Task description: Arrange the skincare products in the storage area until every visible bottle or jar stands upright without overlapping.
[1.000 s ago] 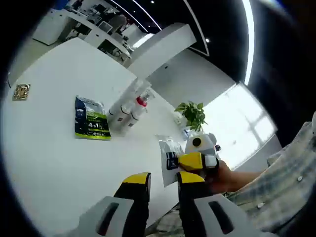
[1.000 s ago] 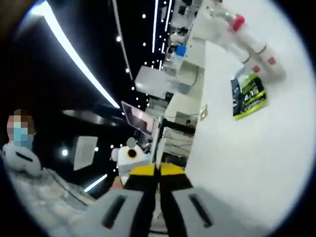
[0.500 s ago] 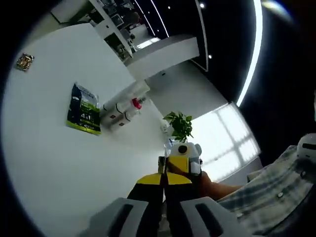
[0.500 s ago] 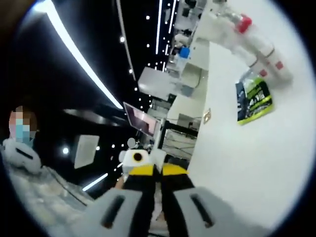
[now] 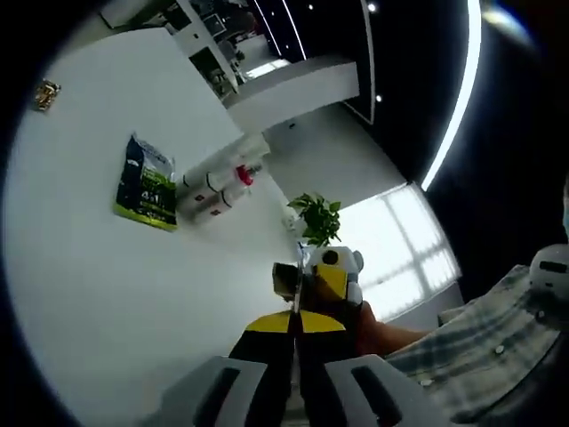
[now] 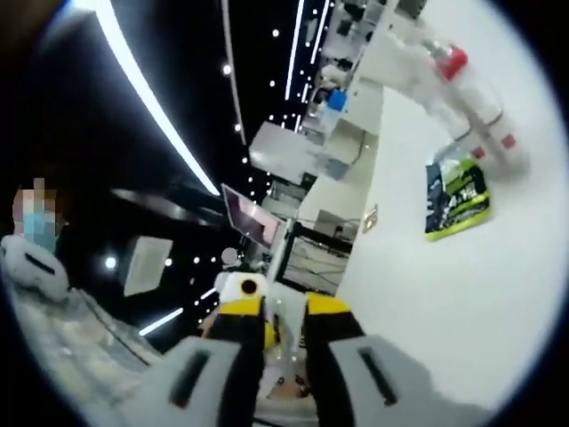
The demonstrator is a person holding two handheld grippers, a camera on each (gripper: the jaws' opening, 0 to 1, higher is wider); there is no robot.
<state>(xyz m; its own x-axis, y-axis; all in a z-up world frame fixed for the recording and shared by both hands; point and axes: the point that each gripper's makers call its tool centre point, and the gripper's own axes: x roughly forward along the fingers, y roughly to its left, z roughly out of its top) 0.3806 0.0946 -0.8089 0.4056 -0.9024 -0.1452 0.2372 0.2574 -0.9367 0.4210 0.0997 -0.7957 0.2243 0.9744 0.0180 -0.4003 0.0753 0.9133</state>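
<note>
Left gripper [image 5: 294, 322] fingers pressed together on nothing, right gripper [image 6: 274, 313] fingers parted and empty, both held clear of the table [image 5: 80, 267], likely pre-reach; bottles [image 5: 213, 189] lie flat beside the green pouch [image 5: 144, 184].

The dark blue and green flat sachet [image 5: 144, 184] lying on the white table [image 5: 107, 294] beside the white bottles [image 5: 213, 184] carries print, too small and blurred to read.
</note>
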